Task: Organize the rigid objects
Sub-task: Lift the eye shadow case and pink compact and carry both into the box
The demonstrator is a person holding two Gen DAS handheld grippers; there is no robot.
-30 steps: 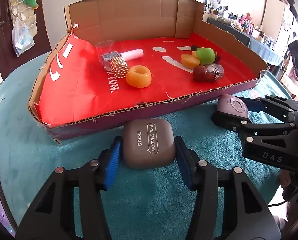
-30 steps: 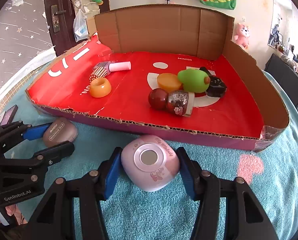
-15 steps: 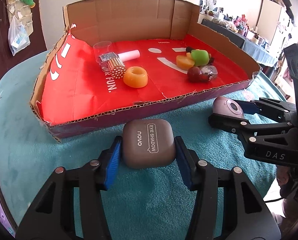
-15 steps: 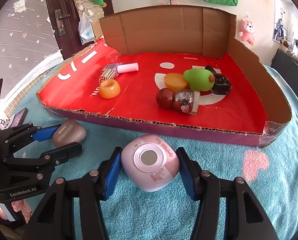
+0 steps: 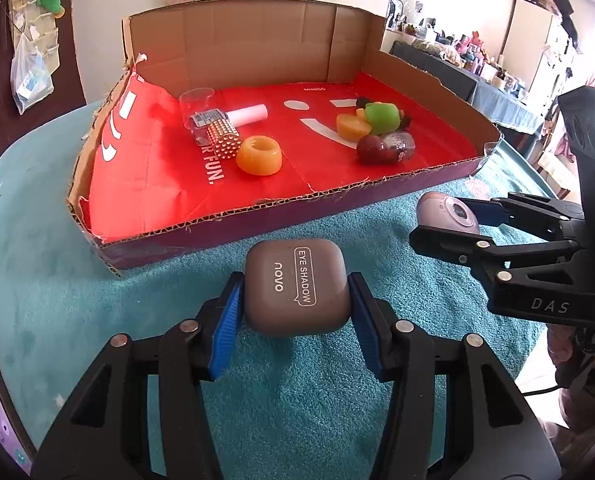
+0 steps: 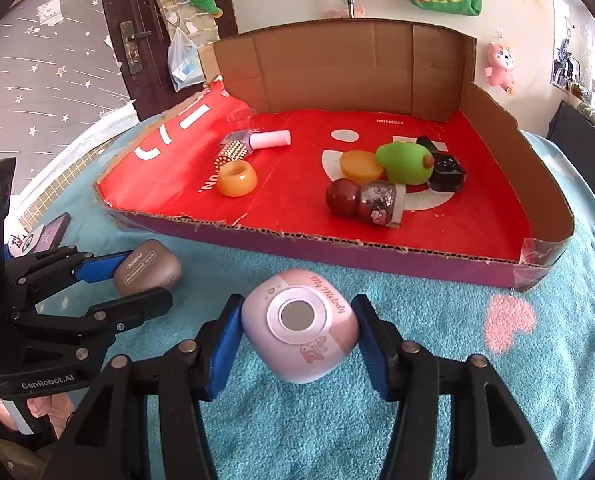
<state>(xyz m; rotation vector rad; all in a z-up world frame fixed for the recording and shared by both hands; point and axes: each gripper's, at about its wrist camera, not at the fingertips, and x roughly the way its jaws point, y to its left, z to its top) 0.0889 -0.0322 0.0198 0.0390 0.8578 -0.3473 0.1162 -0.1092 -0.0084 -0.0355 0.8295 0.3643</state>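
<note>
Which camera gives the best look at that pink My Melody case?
The right wrist view: the pink case sits centred between the right gripper's blue pads, lettering and round window facing the lens. The left wrist view shows it only small and side-on, at the right edge.

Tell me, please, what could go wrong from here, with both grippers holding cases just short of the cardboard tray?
1. The brown rounded eye-shadow case and the pink rounded case are pinched only at curved sides; either might slip from the left gripper or right gripper.
2. The cardboard tray's ragged front wall stands between them and the red floor; a low carry could snag it.
3. Both grippers sit close together and might collide.
</note>
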